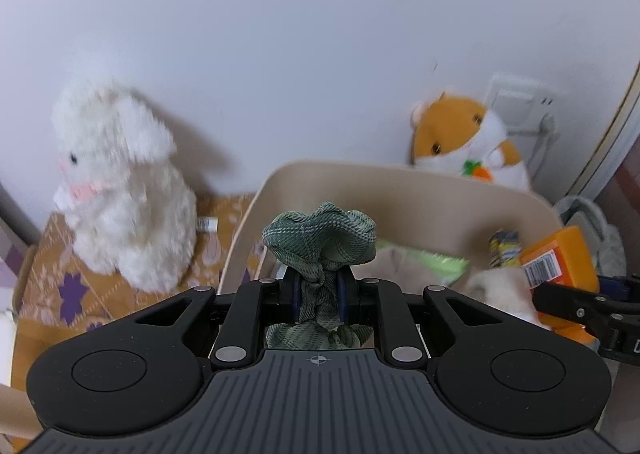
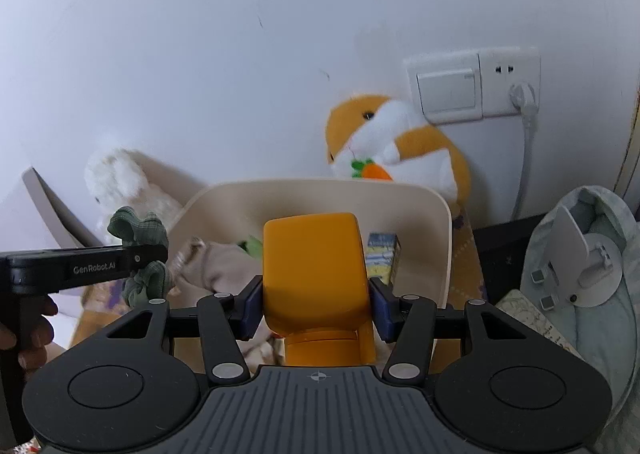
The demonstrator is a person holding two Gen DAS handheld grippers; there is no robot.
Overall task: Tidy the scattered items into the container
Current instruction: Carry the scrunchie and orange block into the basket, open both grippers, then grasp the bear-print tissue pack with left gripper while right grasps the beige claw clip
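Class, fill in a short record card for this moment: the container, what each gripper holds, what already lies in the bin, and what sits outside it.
Container: beige bin, open top
Left gripper: shut on green scrunchie
Right gripper: shut on orange box
Already in bin: small printed carton, green packet, beige cloth
Outside bin: white rabbit plush, hamster plush, both by the wall

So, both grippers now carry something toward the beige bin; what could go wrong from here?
1. The left gripper and right gripper are close together near the beige bin, so they might collide.
2. The green scrunchie is soft and may snag on the pads at release.
3. The orange box could land on the small carton and tip it.
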